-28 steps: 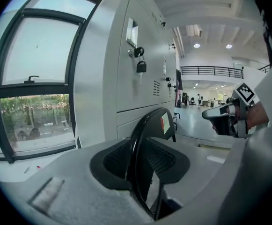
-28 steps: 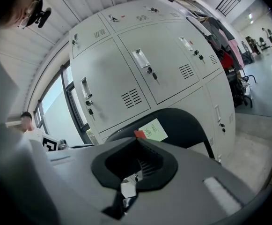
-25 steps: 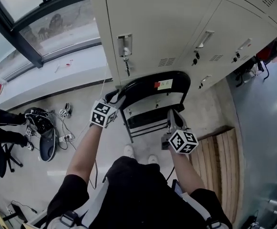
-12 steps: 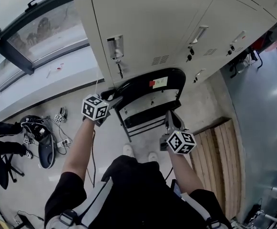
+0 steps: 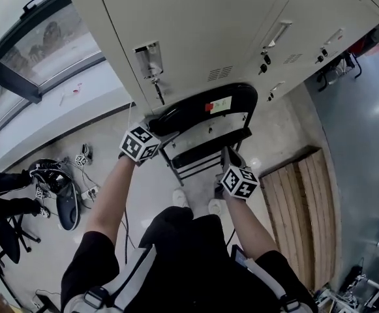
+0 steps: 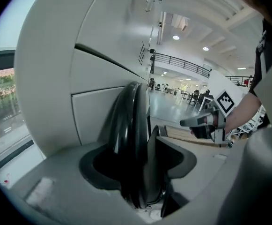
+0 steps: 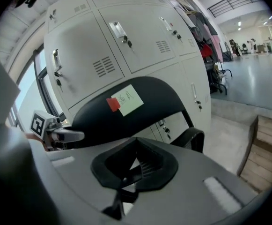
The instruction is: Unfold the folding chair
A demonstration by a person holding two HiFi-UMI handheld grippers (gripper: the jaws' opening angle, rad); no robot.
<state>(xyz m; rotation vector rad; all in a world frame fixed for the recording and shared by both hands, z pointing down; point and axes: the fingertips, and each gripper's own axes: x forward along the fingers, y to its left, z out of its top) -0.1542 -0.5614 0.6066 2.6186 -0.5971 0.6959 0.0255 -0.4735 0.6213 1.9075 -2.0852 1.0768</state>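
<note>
So the lockers [image 5: 196,31] fill the whole top of the head view, and the folding chair [image 5: 202,109] stands right up against them at centre frame. That leaves nothing but metal doors behind the backrest. A key [image 5: 156,91] dangles from the locker door just above the chair's left corner. There's a wooden platform [image 5: 303,201] at the right, a pile of cables and gear [image 5: 59,184] on the floor at the left, and your shoes [image 5: 179,197] just below the seat.

Your left arm stretches up-frame to the backrest's left end. The left gripper [image 5: 158,133] has just been opening its jaws, and the backrest edge sits between them, not clamped. Your right arm is bent and lower down. The right gripper [image 5: 228,155] is by the seat's right side with its jaws pressed together on nothing.
</note>
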